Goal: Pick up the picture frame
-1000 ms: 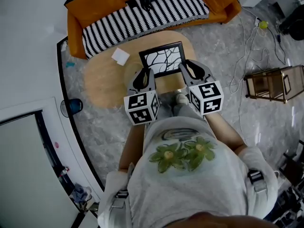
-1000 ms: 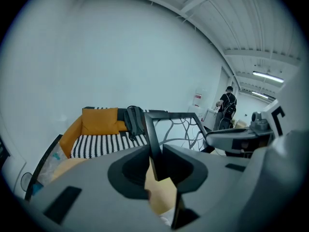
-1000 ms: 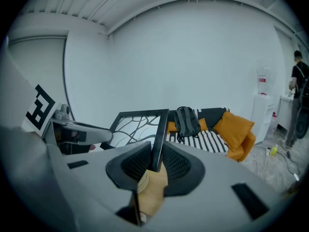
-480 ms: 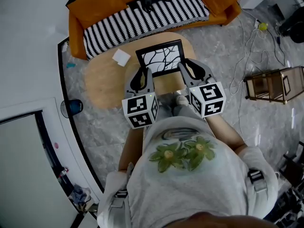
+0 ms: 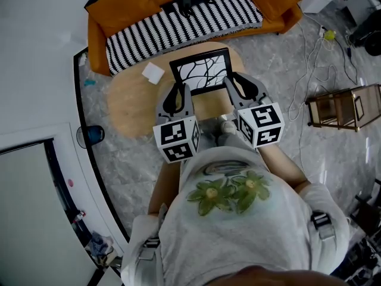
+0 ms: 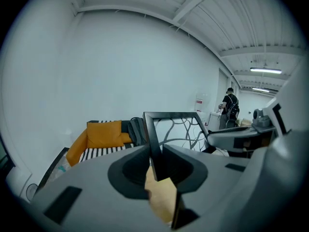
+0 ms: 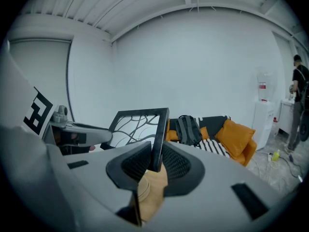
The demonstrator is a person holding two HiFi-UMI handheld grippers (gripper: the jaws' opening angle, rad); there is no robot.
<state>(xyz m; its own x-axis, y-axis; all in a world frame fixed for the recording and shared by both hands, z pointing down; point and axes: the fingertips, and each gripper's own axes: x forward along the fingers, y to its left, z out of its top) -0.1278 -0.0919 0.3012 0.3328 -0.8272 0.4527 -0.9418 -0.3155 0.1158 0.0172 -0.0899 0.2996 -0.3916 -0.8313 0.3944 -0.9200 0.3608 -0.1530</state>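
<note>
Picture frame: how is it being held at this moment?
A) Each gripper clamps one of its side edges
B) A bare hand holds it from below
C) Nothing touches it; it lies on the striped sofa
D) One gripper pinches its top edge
A: the left gripper has its jaws closed on the left edge of the picture frame, and the right gripper has its jaws closed on the right edge.

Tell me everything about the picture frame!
The picture frame is a rectangle with a thin black border and a white picture of black, curvy branch lines. The left gripper pinches its left edge and the right gripper its right edge, holding it tilted over the wooden table.
</note>
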